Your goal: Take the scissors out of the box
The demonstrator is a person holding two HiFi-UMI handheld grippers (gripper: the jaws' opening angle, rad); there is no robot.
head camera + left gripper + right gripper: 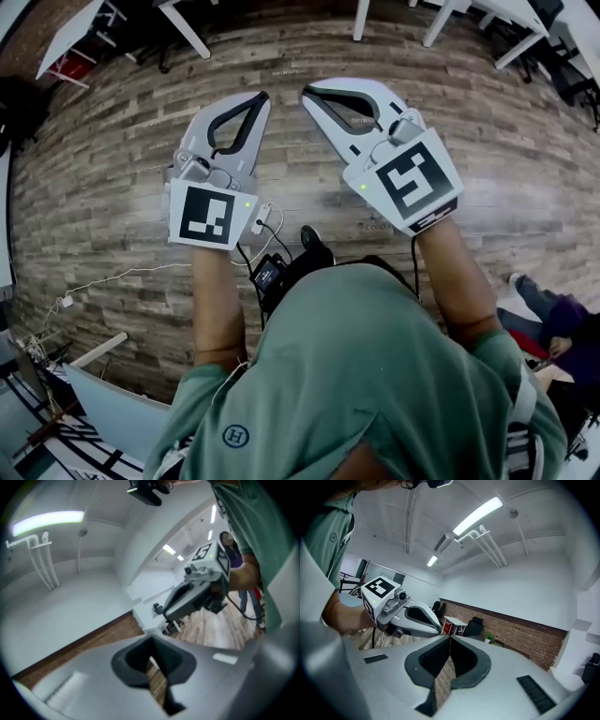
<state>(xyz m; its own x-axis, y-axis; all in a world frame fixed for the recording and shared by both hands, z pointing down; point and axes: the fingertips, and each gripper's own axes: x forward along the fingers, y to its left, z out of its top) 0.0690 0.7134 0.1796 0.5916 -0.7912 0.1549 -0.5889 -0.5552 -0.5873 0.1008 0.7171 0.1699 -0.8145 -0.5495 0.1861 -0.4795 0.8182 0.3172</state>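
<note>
No scissors or box appear in any view. In the head view, both hands hold their grippers up side by side above a wooden floor [112, 187]. My left gripper [255, 97] is shut, its tips together and nothing between them. My right gripper [309, 92] is shut and empty too, and leans in towards the left one. The left gripper view shows my left gripper [151, 640] with its jaws meeting at the tip, and the right gripper [197, 590] beyond. In the right gripper view, my right gripper [450, 637] has its jaws closed, with the left gripper [401, 613] just past it.
White table legs [192, 33] stand at the far edge of the floor. Cables and a small black device [270, 274] lie on the floor near the person's feet. Another person's legs [548, 305] show at the right. A brick wall [511, 625] runs behind a small table.
</note>
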